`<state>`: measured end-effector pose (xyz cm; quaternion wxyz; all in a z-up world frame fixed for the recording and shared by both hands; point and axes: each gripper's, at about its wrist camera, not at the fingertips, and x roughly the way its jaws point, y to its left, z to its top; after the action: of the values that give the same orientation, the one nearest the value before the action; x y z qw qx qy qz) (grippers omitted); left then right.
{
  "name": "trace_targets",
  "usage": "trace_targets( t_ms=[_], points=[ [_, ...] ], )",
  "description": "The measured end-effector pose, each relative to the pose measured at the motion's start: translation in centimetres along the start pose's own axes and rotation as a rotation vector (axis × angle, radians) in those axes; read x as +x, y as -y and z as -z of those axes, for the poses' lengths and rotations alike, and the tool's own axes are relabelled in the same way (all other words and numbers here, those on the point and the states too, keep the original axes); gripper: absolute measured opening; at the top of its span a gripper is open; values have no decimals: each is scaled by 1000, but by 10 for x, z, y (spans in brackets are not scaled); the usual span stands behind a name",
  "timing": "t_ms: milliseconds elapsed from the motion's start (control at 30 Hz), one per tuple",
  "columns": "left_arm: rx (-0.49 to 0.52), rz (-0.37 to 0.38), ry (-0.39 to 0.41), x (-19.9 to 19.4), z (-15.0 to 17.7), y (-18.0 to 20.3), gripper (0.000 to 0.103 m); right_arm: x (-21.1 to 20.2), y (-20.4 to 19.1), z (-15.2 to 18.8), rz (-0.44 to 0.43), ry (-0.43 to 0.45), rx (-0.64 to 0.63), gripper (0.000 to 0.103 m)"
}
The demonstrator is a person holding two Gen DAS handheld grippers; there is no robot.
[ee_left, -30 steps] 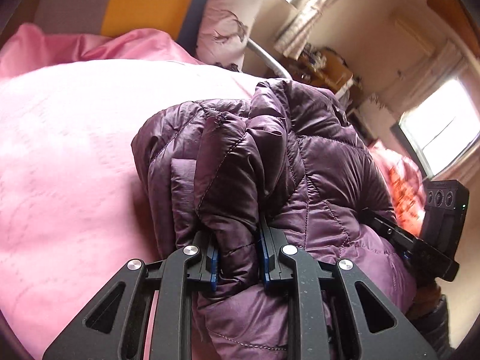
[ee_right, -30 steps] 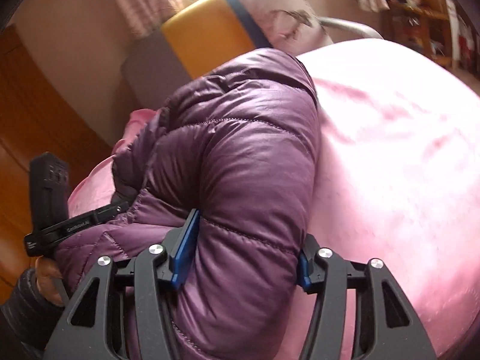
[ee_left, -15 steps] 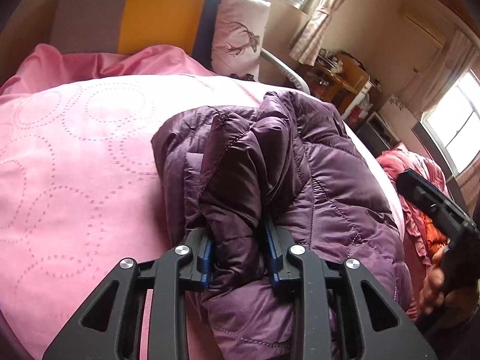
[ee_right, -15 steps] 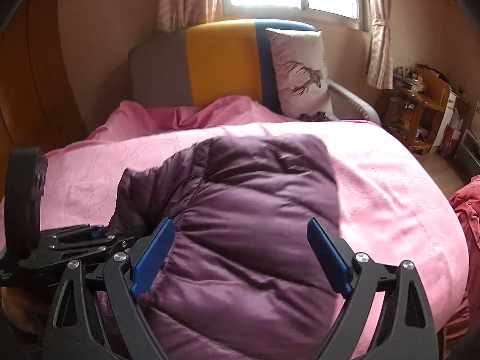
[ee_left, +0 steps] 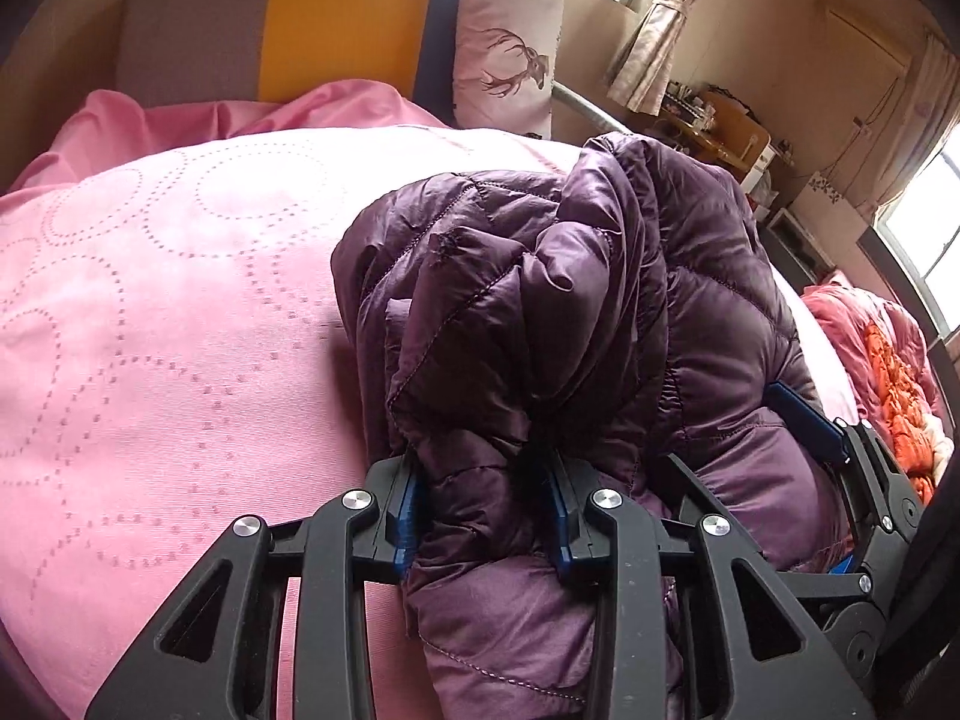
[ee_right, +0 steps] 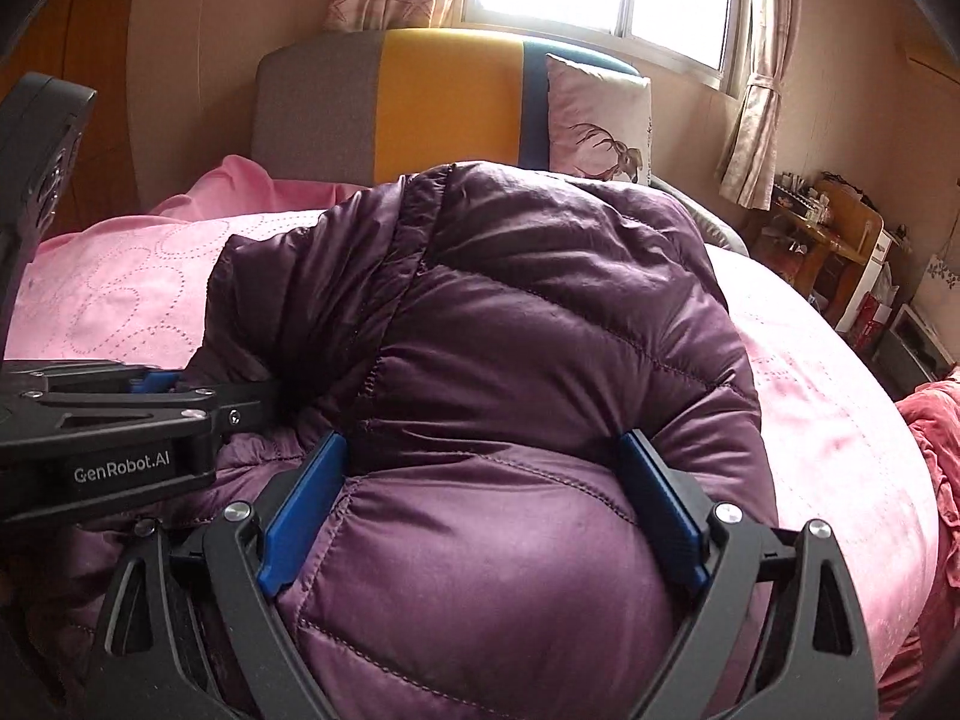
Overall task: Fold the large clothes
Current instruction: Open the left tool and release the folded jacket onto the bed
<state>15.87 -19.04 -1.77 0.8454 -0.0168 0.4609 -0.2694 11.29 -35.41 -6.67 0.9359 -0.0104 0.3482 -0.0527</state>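
Right tool (ee_right: 480,504) straddling purple puffer jacket (ee_right: 540,330), pink bedspread (ee_right: 828,408)

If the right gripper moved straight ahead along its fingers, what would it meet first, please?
The purple down jacket: its puffy bulk already fills the space between the right gripper's wide-set fingers, so it would press deeper into it at once. Beyond, probably the headboard; depth is unclear.
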Motion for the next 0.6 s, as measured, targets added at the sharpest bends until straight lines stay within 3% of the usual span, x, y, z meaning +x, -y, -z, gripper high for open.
trace_targets(
  t_ms=[67,100,133,200,600],
  points=[
    [1,-61,19,-6,-1,3,56,-7,5,0,-13,-1,21,90],
    [-9,-115,39,-12,1,1,74,-11,5,-1,-15,-1,28,90],
    [-33,-118,50,-16,3,-3,77,-17,6,-2,-15,1,30,90],
    [-76,-85,46,-23,6,-11,77,-29,7,0,-6,11,38,91],
    [-31,-168,160,-76,21,9,78,-79,9,11,23,-3,86,99]
  ],
)
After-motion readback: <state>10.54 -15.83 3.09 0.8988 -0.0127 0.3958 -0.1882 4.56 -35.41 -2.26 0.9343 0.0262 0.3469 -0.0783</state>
